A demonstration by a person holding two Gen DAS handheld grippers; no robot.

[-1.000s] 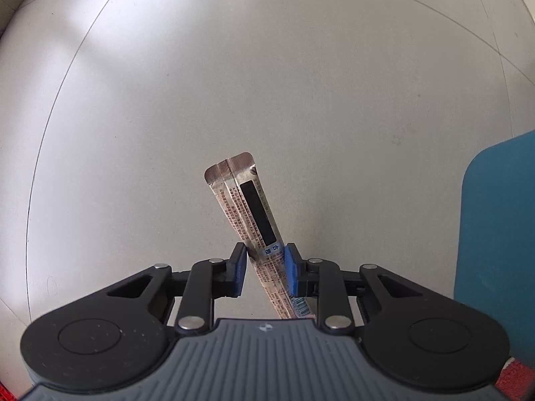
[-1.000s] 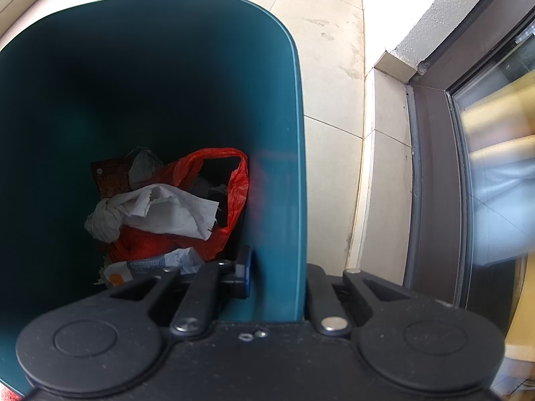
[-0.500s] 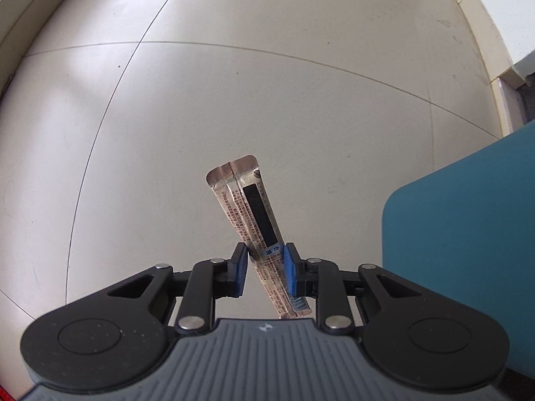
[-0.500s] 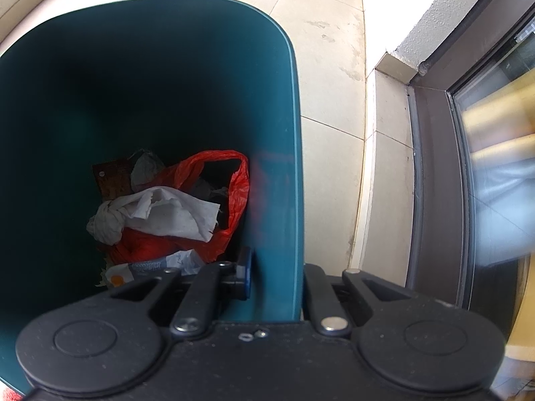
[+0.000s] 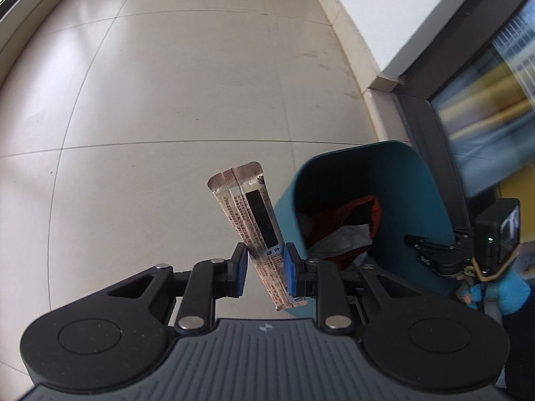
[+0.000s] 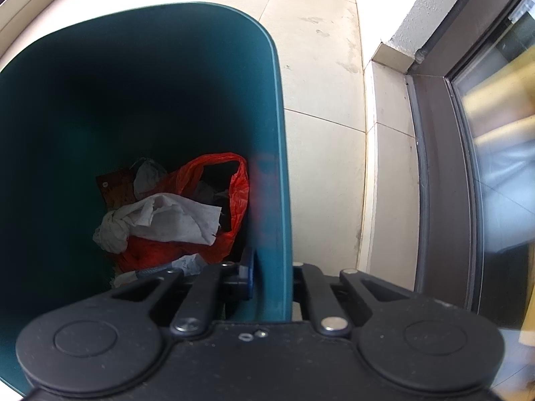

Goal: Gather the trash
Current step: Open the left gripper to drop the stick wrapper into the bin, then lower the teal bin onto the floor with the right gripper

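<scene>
Left gripper (image 5: 264,269) fingers clamped on wrapper (image 5: 251,220), right gripper (image 6: 271,275) fingers pinching bin (image 6: 277,153) wall

One teal bin (image 6: 277,153), one long wrapper (image 5: 249,215), one red bag (image 6: 239,197), maybe two crumpled tissues (image 6: 174,220), two tools (image 5: 264,267).

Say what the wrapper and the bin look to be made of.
Wrapper: thin printed foil or plastic film, going by its crimped, sealed end and faint sheen. Bin: moulded teal plastic, smooth and semi-matt, with a thin, rounded rim.
</scene>
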